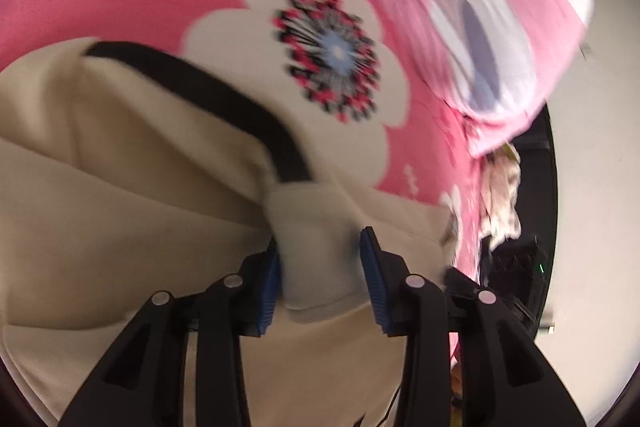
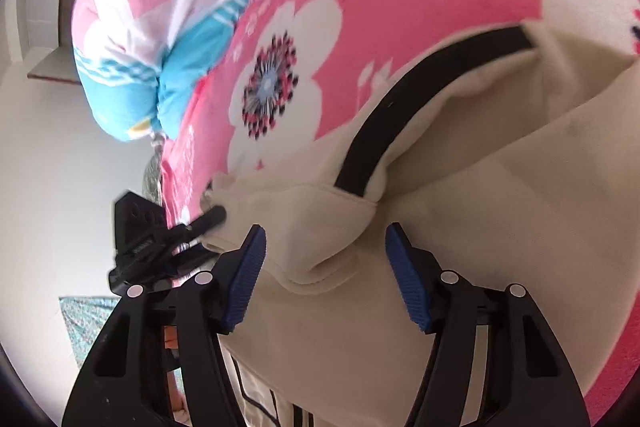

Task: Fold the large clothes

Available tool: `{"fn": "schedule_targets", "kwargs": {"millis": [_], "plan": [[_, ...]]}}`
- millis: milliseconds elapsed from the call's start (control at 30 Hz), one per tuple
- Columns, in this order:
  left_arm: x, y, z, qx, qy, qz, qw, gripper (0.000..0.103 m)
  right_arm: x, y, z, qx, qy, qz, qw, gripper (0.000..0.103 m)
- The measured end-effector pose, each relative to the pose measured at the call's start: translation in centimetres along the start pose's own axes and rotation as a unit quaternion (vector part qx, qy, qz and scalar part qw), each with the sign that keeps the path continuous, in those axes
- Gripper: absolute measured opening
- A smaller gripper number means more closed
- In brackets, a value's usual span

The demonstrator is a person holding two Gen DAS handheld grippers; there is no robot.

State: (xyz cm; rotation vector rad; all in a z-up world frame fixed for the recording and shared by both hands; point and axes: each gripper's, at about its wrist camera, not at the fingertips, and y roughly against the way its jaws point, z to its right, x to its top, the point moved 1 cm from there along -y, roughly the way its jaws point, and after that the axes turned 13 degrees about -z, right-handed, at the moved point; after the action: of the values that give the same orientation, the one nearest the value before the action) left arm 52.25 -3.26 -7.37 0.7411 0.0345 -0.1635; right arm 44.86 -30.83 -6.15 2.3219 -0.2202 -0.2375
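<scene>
Left tongs [image 1: 322,263] straddle a cream garment [image 1: 120,195] fold.

Left gripper [image 1: 322,267] angled downward, blue-padded fingers [image 1: 269,281] partly apart with a fold of the cream garment [image 1: 120,195] between them, touching the left pad. Right gripper [image 2: 325,269] likewise tilted down, fingers [image 2: 408,277] spread wider, clear of the cloth bunched between them.
</scene>
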Motion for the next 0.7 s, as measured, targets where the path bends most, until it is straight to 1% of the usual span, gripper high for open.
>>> {"fn": "schedule_targets", "kwargs": {"millis": [33, 67, 133, 167, 200, 233, 267, 300, 367, 400, 433, 467, 500, 600, 700], "plan": [[-0.2, -0.1, 0.5, 0.003, -0.015, -0.004, 0.9999, 0.037, -0.1, -0.7, -0.2, -0.003, 0.001, -0.016, 1.0, 0.054], [-0.7, -0.3, 1.5, 0.016, -0.042, -0.011, 0.9989, 0.037, -0.2, -1.1, -0.4, -0.008, 0.003, -0.023, 1.0, 0.053], [-1.1, -0.9, 1.8, 0.052, -0.059, -0.024, 0.9966, 0.037, -0.2, -1.4, -0.6, -0.018, 0.006, -0.021, 1.0, 0.052], [-1.2, -1.4, 1.6, 0.065, -0.057, -0.03, 0.9957, 0.037, -0.1, -1.5, -0.5, -0.019, 0.004, -0.02, 1.0, 0.048], [-1.1, -1.6, 1.4, 0.069, -0.055, -0.031, 0.9956, 0.036, 0.0, -1.6, -0.4, -0.017, 0.001, -0.02, 1.0, 0.041], [-0.9, -1.8, 1.1, 0.071, -0.05, -0.028, 0.9958, 0.035, 0.3, -1.9, -0.4, -0.012, -0.003, -0.021, 1.0, 0.037], [-0.7, -1.8, 0.9, 0.073, -0.048, -0.022, 0.9959, 0.031, 0.6, -2.1, -0.4, -0.006, 0.0, -0.022, 1.0, 0.032], [-0.5, -1.9, 1.0, 0.077, -0.054, -0.014, 0.9955, 0.028, 0.7, -2.2, -0.5, -0.007, 0.006, -0.022, 1.0, 0.028], [-0.3, -2.1, 1.5, 0.102, -0.082, -0.002, 0.9914, 0.022, 1.0, -2.6, -1.4, -0.026, 0.041, -0.02, 0.999, 0.023], [-0.1, -2.4, 1.9, 0.12, -0.102, 0.004, 0.9876, 0.021, 1.1, -2.6, -1.8, -0.037, 0.059, -0.016, 0.997, 0.021], [0.0, -2.7, 2.5, 0.143, -0.129, 0.014, 0.9812, 0.02, 1.2, -2.6, -2.1, -0.046, 0.072, -0.014, 0.996, 0.021], [0.1, -2.9, 2.8, 0.158, -0.146, 0.02, 0.9763, 0.019, 1.6, -2.7, -2.3, -0.055, 0.082, -0.011, 0.995, 0.02], [0.3, -3.0, 3.3, 0.179, -0.167, 0.03, 0.9691, 0.018, 2.0, -2.8, -2.6, -0.063, 0.095, -0.005, 0.993, 0.019], [1.4, -3.4, 4.2, 0.223, -0.202, 0.048, 0.9526, 0.016, 3.1, -3.1, -2.8, -0.08, 0.107, 0.004, 0.991, 0.018], [2.7, -3.8, 4.4, 0.248, -0.218, 0.054, 0.9424, 0.016, 4.2, -3.6, -3.1, -0.098, 0.131, 0.018, 0.986, 0.018]]}}
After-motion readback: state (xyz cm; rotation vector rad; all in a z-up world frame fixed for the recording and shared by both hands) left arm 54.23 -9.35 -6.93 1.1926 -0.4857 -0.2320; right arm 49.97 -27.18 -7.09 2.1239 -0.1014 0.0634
